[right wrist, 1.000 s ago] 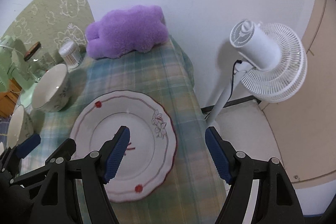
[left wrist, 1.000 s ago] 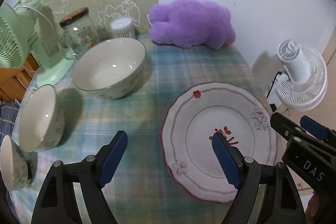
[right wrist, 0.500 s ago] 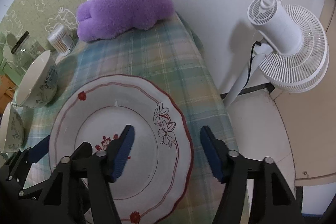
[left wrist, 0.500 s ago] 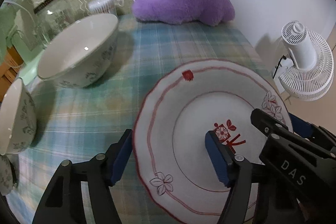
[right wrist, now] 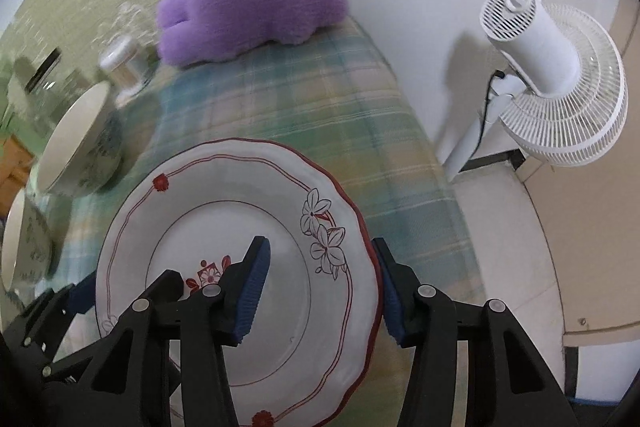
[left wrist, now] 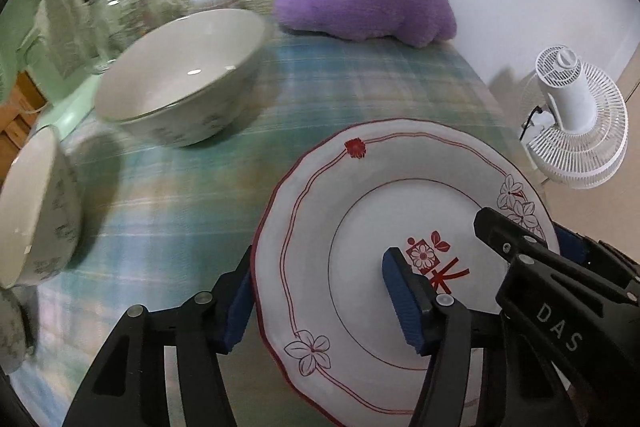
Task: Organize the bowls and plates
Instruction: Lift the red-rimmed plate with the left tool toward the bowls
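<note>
Since the earlier frame both tongs are lower and narrower. Left tongs [left wrist: 320, 299] and right tongs [right wrist: 320, 287] straddle opposite rims of the plate [left wrist: 352, 227] near the table's right edge; jaws closing, pads not yet pressing, likely for a balanced two-sided lift.

both wrist views look steeply down from close above the plate [left wrist: 360, 211], left and right of it, sharing plate [right wrist: 224, 187] and tabletop [left wrist: 192, 195].
</note>
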Demonstrator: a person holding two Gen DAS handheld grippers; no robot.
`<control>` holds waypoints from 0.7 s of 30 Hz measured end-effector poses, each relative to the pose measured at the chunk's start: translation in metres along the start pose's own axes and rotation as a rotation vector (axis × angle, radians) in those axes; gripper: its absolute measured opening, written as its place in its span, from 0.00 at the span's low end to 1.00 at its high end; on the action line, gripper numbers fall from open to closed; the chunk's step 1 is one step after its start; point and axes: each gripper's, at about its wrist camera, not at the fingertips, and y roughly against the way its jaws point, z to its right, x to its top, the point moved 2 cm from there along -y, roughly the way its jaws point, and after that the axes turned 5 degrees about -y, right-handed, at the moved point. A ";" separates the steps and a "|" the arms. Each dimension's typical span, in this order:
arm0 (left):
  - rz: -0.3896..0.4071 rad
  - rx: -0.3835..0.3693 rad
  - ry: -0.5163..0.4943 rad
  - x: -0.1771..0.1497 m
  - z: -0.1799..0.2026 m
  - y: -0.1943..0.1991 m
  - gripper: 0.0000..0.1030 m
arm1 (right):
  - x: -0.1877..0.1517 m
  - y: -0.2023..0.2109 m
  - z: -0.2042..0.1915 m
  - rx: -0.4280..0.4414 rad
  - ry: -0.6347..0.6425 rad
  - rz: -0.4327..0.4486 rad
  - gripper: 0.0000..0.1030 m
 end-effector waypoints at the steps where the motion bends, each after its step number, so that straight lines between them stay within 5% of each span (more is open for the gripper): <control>1: -0.003 0.003 0.002 -0.003 -0.005 0.003 0.61 | -0.003 0.002 -0.004 0.006 0.006 -0.004 0.53; 21: -0.085 0.047 0.059 -0.087 -0.097 0.045 0.59 | -0.085 0.026 -0.110 0.095 0.180 -0.130 0.52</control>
